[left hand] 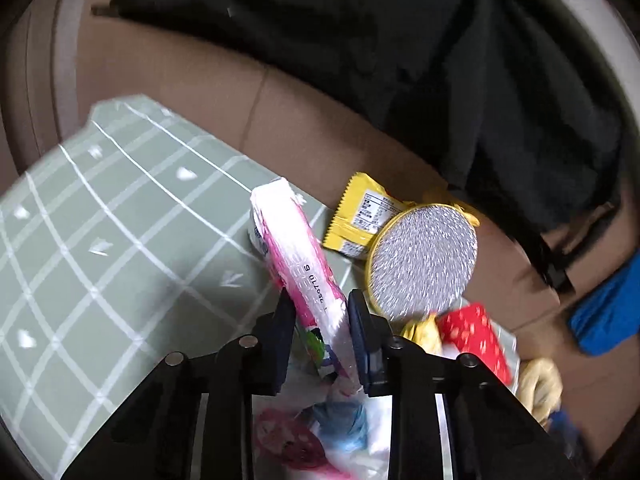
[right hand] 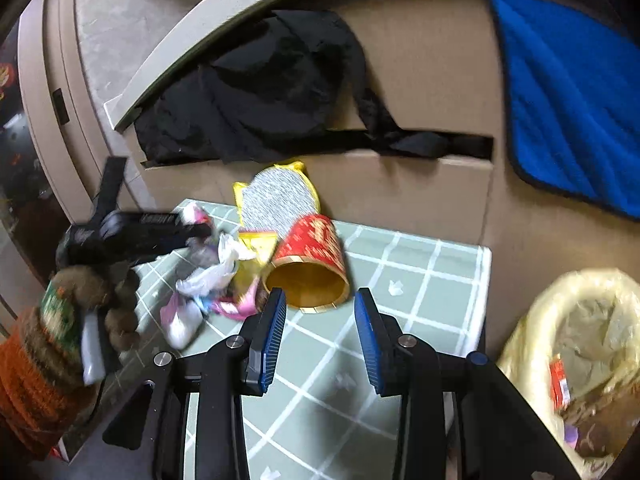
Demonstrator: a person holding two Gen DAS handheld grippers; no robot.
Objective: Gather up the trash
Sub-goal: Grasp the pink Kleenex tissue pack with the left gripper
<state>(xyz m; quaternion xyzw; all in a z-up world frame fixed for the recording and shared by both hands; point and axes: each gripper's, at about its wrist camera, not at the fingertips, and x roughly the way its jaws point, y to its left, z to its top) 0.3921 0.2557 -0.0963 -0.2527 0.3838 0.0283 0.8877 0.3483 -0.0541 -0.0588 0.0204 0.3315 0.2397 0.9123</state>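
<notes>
My left gripper (left hand: 318, 312) is shut on a pink and white snack wrapper (left hand: 294, 248) and holds it above the green checked tablecloth (left hand: 100, 220). Beside it lie a yellow wrapper (left hand: 358, 212), a round silver-topped lid (left hand: 424, 260) and a red cup (left hand: 476, 336). In the right wrist view my right gripper (right hand: 320, 304) is open and empty just in front of the red paper cup (right hand: 312, 256), which lies on its side with its mouth toward me. The left gripper (right hand: 132, 232) shows at the left over a pile of crumpled wrappers (right hand: 208, 280).
A bin lined with a yellowish bag (right hand: 576, 344) stands at the right, off the table edge. A brown cardboard box (right hand: 420, 188) with black cloth (right hand: 260, 100) and a blue towel (right hand: 572, 88) stands behind the table.
</notes>
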